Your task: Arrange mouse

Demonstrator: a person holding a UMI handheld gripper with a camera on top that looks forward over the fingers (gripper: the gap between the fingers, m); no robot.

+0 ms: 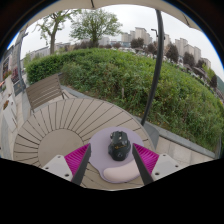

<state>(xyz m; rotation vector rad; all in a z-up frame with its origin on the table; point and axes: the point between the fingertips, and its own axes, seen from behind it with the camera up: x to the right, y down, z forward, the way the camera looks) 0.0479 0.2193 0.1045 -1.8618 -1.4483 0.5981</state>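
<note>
— Magenta pads (pixel 76 157) are what we meet first, one on the inner face of each finger of the hand-held gripper (pixel 112 160). How do the fingers stand?

— We see them spread apart, dark and angled inward toward each other. Between them lies the mouse (pixel 119 146), dark grey and rounded, with a paler stripe down its middle. We see a gap between the mouse and each pad, so it is not pinched; it rests on its own support.

— And what does it rest on?

— On a pale lilac mouse pad (pixel 112 158) with a white wrist rest (pixel 120 173) at its near end, just below the mouse. We cannot tell whether the mouse touches that rest. The mouse pad itself lies on a round desk (pixel 55 125) made of light wooden slats that fan outward from the middle.

— What do we find beyond the desk?

— To one side, past the desk's rim, we see a slatted wooden chair (pixel 43 91) of the same pale wood. Behind it runs a thick green hedge (pixel 135 78), broad and bushy, filling most of the middle distance. Farther still, trees (pixel 92 24) rise above the hedge, and we make out pale buildings (pixel 135 40) against a bright, whitish sky (pixel 150 17).
</note>
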